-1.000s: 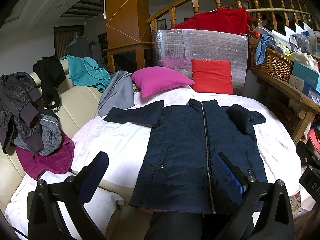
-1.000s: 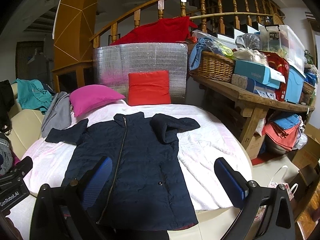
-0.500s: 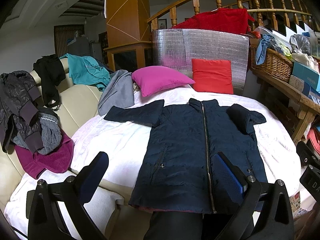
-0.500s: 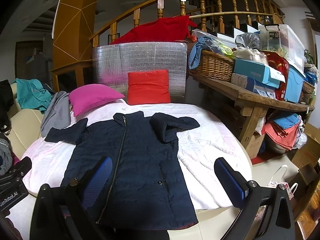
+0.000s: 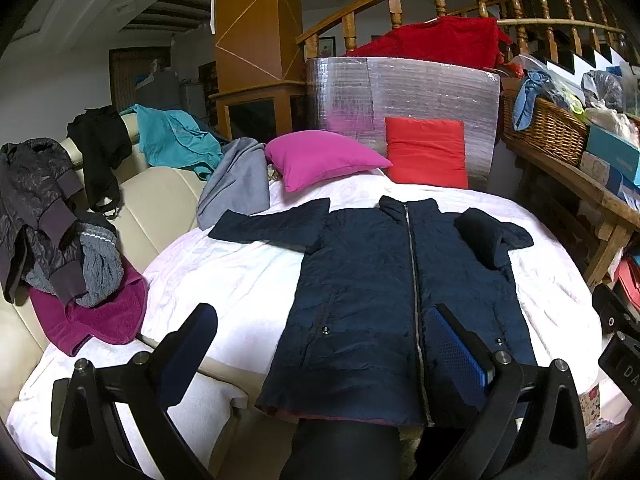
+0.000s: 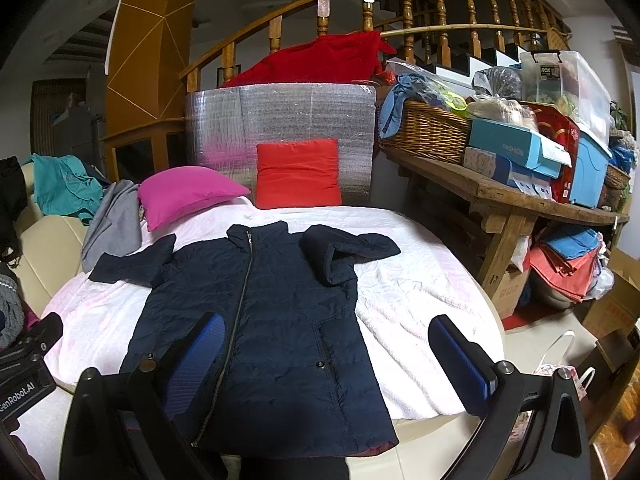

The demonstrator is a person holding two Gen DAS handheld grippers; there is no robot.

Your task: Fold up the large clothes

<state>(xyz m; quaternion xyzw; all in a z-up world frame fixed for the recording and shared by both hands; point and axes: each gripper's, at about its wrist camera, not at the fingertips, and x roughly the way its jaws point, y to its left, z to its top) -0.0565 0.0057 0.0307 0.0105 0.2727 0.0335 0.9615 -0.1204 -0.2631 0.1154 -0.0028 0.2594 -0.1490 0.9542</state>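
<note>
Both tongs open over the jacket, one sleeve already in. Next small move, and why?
Probably send the left tongs to the outstretched sleeve of the zipped navy quilted jacket and fold it across the chest. The other sleeve is already doubled back onto the body, while this one lies flat on the white bed cover. Both tongs are open and empty.

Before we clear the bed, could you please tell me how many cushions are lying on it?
2: a pink cushion at the far left, and a red cushion beside it, against the silver panel.
</note>
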